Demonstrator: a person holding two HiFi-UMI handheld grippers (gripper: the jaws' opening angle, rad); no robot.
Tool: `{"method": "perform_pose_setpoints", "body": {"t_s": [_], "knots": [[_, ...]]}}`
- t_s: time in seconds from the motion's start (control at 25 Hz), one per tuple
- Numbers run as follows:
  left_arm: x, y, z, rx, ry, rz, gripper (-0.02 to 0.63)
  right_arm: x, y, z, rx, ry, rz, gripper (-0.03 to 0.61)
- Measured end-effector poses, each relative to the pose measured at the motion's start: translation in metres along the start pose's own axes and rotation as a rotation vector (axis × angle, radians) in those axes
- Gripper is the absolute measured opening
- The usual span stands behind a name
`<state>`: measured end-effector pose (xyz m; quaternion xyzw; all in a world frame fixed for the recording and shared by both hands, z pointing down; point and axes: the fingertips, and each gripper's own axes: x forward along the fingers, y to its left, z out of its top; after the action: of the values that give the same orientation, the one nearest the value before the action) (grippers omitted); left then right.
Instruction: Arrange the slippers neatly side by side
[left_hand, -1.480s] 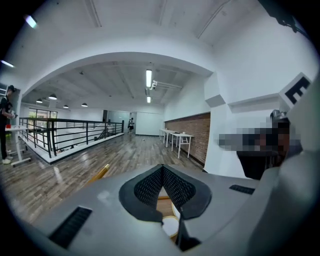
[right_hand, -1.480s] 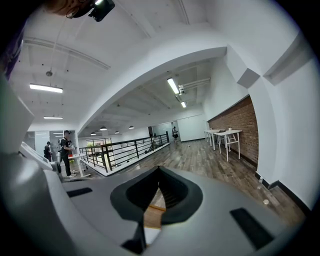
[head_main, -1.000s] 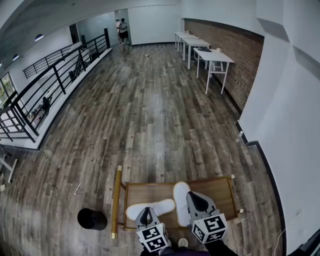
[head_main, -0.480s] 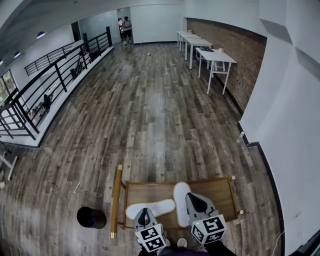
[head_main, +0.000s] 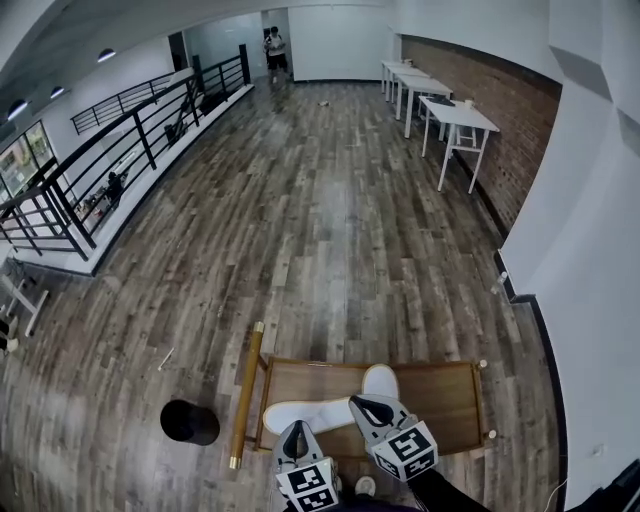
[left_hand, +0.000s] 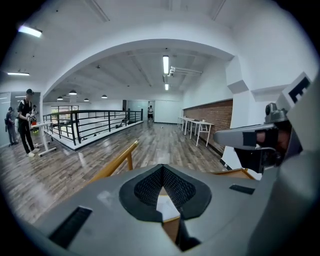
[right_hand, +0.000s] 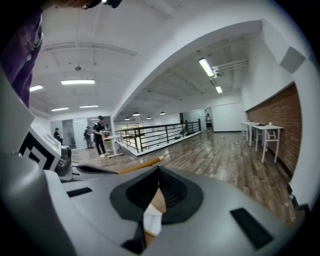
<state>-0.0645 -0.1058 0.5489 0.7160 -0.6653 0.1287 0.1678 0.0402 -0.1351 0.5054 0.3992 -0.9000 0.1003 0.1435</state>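
Two white slippers lie on a low wooden table (head_main: 445, 378) at the bottom of the head view. One slipper (head_main: 312, 411) lies crosswise, toe to the right. Of the other slipper (head_main: 381, 378) only the far end shows, since my right gripper (head_main: 363, 406) hangs over it. My left gripper (head_main: 296, 433) hovers at the near edge of the crosswise slipper. In the left gripper view the jaws (left_hand: 162, 169) meet at their tips, with a sliver of white slipper (left_hand: 165, 208) below them. The right gripper's jaws (right_hand: 158, 171) also meet, over a white patch (right_hand: 151, 223).
A yellow wooden rail (head_main: 246, 395) runs along the table's left side, and a black round object (head_main: 189, 422) stands on the floor beside it. White tables (head_main: 450, 110) line the brick wall at the right. A black railing (head_main: 120, 140) edges the left; a person (head_main: 272, 45) stands far off.
My right gripper has swung left and now covers most of the second slipper. The head view has shifted a little. The left gripper has hardly moved.
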Motion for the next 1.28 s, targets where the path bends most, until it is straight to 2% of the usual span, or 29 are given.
{"method": "perform_pose_setpoints", "body": {"t_s": [0.16,0.32,0.68,0.76,0.84,1.08,1.16,1.28], "knots": [[-0.008,0.012,-0.008,-0.021,0.017,0.035,-0.009,0.031,0.026,-0.014,-0.114,0.064,0.196,-0.002],[-0.013,0.029,-0.015,-0.057,0.041,0.07,-0.009,0.055,0.045,-0.029,-0.226,0.145,0.328,-0.002],[-0.021,0.068,-0.012,-0.11,0.05,0.101,-0.009,0.093,0.087,-0.101,-0.423,0.408,0.588,0.0],[-0.024,0.074,-0.011,-0.115,0.051,0.116,-0.009,0.099,0.087,-0.114,-0.476,0.467,0.608,0.008],[-0.028,0.079,-0.013,-0.122,0.056,0.131,-0.009,0.106,0.088,-0.126,-0.526,0.513,0.618,0.043],[-0.037,0.084,-0.016,-0.143,0.069,0.135,-0.009,0.122,0.09,-0.158,-0.673,0.618,0.637,0.064],[-0.038,0.085,-0.017,-0.149,0.072,0.141,-0.009,0.127,0.088,-0.165,-0.699,0.643,0.625,0.098],[-0.041,0.089,-0.019,-0.142,0.083,0.149,-0.009,0.136,0.084,-0.17,-0.744,0.672,0.59,0.106]]}}
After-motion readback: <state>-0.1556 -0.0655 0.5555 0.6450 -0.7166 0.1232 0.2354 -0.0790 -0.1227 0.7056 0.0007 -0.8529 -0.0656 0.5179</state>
